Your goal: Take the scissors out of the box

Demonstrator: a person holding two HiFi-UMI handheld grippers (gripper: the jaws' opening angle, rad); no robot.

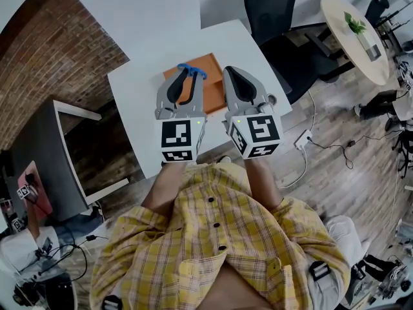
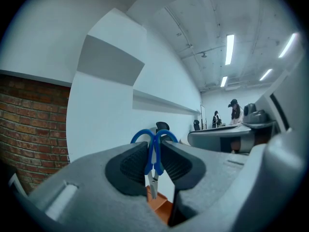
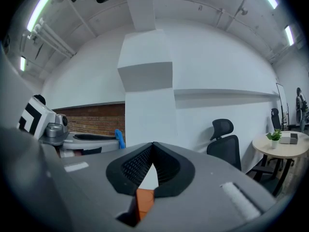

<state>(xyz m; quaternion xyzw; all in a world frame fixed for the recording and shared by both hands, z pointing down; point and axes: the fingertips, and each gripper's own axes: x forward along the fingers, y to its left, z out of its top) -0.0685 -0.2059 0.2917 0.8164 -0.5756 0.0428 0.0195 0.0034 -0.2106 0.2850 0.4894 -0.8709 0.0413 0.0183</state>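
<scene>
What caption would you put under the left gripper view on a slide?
Left tool grips blue-handled scissors, blades pointing down, held above the orange box.

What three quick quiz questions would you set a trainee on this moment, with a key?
1. True or false: the left gripper is clamped on the blue-handled scissors.
2. What is between the jaws of the right gripper? A: the scissors. B: nothing, the jaws meet at the tips. C: a pen.
3. Fill in: below both grippers, the orange box sits on the white ____.

Key: 1 true; 2 B; 3 table.
</scene>
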